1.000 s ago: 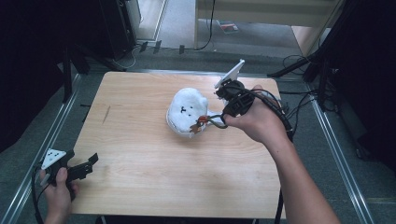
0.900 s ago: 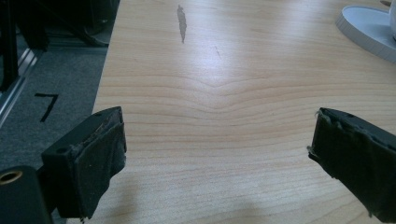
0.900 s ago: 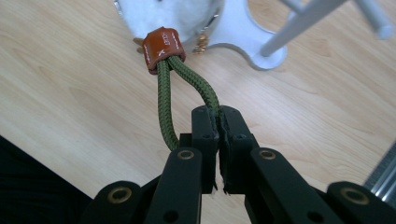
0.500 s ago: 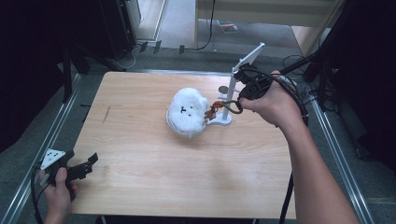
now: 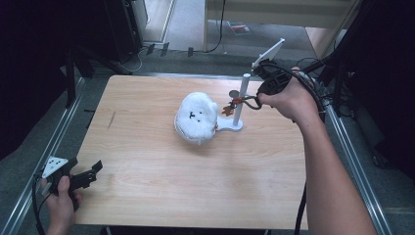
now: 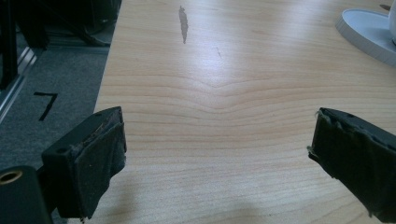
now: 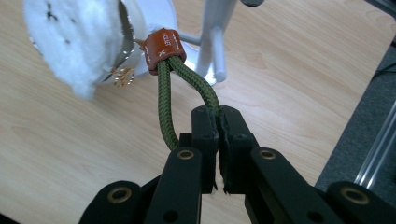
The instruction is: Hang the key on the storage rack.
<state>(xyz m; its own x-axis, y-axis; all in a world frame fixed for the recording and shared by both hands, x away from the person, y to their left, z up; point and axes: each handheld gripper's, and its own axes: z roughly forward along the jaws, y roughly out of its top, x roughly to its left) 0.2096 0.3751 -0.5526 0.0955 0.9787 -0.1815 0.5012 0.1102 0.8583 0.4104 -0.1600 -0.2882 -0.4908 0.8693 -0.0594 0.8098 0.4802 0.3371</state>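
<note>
Right now: I am gripping the green cord loop (image 7: pixel 187 100) of a white plush keychain (image 5: pixel 196 117) beside the white stand (image 5: pixel 239 105).

My right claw (image 7: pixel 218 119) is clamped shut on one strand of the loop, just right of the stand's post, mid-table toward the far side; the plush is hanging at the post's left, low over the table (image 5: pixel 147 196) and touching or nearly touching the stand's base. Long axis is running from my jaws left and down through the brown leather collar (image 7: pixel 163 49) to the plush, whose face is pointing toward the near edge. Risks, as I judge them: only one strand is pinched, so the cord may be slipping out; the swinging plush may be knocking the light stand over; the loop may be missing the peg. My left claw (image 5: pixel 80 177) is idling open at the near-left corner.
</note>
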